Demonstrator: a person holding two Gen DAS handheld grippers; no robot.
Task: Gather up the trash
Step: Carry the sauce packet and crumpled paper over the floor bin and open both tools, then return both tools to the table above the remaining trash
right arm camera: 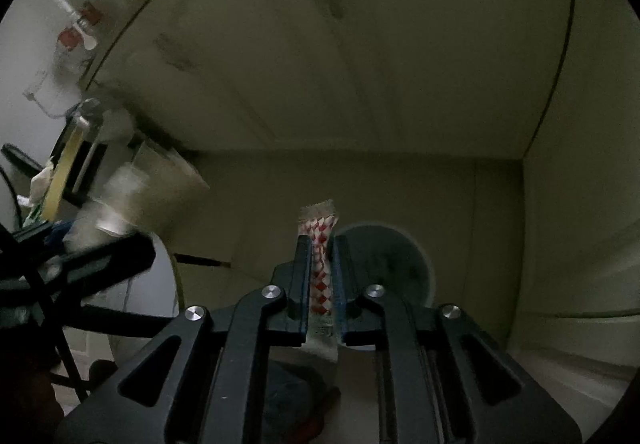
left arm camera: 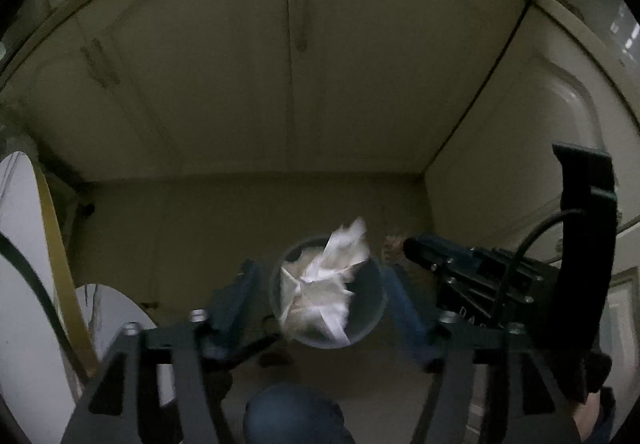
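Basically a drop-off step: left tongs [left arm camera: 316, 296] hang spread wide over the round bin [left arm camera: 328, 338] on the floor, pads clear of the crumpled white paper [left arm camera: 324, 280] that sits between them at the bin mouth, so released. Right tongs [right arm camera: 322, 268] are clenched on a red-and-white checked wrapper [right arm camera: 320, 244], held upright just left of the bin [right arm camera: 404, 260] in the right wrist view. To do it well, bring the wrapper over the opening before letting go, and keep the two tools from knocking. Pale floor [left arm camera: 208, 228], dim cream cabinet doors [left arm camera: 288, 76] behind, bench edge [right arm camera: 132, 24] above them with blurred clutter.
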